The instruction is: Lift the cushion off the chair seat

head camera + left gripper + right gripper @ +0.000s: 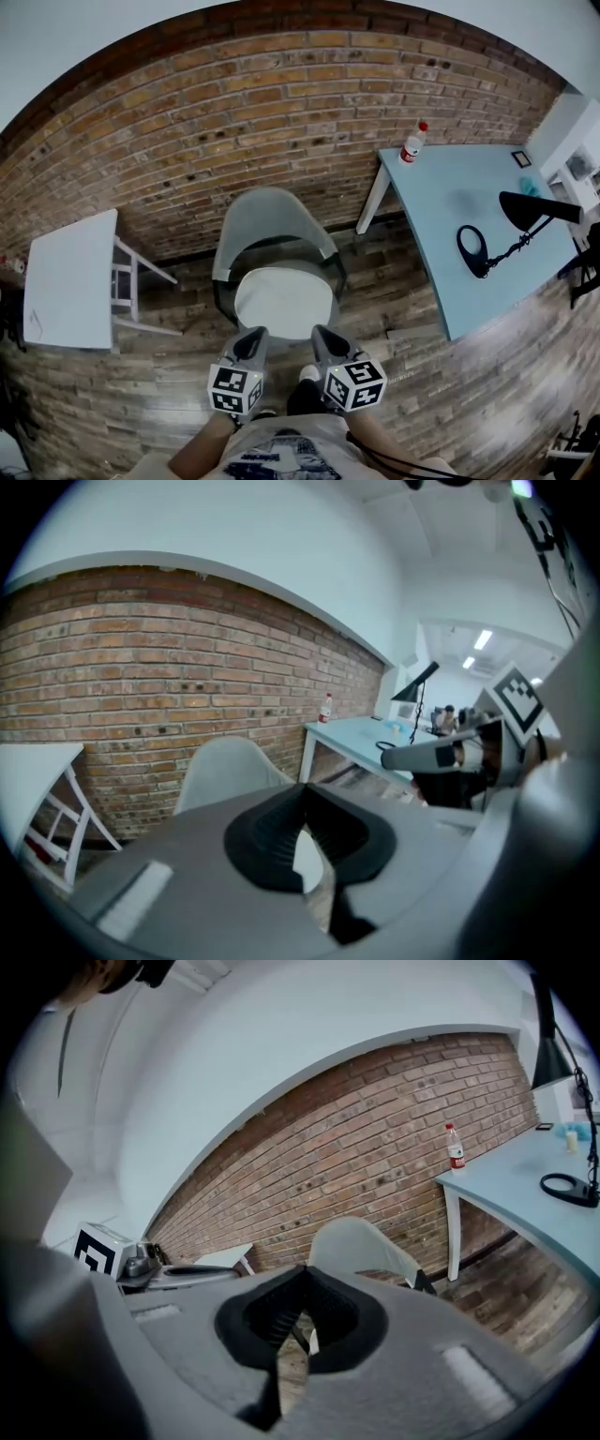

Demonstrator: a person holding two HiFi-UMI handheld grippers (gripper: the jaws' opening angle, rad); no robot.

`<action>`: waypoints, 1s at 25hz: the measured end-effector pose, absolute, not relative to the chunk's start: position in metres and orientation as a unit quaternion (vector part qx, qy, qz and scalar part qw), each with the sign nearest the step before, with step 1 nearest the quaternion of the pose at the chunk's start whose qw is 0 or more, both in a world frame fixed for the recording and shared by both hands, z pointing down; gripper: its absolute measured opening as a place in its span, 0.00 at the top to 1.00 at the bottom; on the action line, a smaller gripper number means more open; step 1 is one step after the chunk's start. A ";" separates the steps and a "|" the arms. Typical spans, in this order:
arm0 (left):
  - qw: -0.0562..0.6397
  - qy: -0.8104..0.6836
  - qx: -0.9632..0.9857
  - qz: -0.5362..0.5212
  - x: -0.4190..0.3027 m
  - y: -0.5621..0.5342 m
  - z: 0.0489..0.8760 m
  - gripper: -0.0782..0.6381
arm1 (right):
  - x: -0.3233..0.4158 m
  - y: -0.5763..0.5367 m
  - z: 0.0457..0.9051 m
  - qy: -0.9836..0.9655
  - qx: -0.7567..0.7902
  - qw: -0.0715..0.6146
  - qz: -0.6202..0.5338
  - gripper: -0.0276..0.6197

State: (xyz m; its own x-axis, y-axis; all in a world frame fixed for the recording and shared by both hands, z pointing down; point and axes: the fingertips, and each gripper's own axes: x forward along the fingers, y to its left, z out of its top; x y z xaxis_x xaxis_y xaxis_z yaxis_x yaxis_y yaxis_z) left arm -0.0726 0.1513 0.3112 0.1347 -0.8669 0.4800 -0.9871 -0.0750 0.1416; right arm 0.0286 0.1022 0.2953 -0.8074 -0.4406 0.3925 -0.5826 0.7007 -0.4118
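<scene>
Left claw (254,335) and right claw (322,332) clenched, empty; whole cushion (284,302) only in head view

You stand facing a red-brown brick wall (281,103) that spans the far side of the room, with plain white wall (281,1044) above the brick. A dark skirting strip (187,255) runs along its foot. Under you is a floor (412,375) of mixed brown and grey wooden planks. To your right a pale blue table (441,202) on white legs reaches the wall; a black desk lamp (530,208) stands on it, and a bottle (412,142) with a red cap sits at its far corner. To your left is a white table (70,281) on a white frame. Ceiling strip lights (483,639) glow far right.
</scene>
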 end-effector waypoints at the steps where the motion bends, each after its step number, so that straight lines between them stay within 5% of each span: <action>1: 0.221 -0.646 0.717 0.140 -0.074 0.146 0.313 0.90 | 0.030 0.096 0.298 -0.912 0.279 0.134 0.269 0.96; 25: 0.240 -0.557 0.758 0.240 -0.159 0.002 0.429 0.90 | 0.004 -0.023 0.418 -0.844 0.390 0.178 0.323 0.96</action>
State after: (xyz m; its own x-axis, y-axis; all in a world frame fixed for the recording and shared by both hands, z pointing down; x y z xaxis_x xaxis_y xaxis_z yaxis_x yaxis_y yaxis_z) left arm -0.1592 0.0021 0.4289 0.2634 -0.7294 0.6313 -0.9598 -0.2642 0.0952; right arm 0.0041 -0.0230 0.4184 -0.6332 -0.5428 0.5517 -0.7725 0.4871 -0.4074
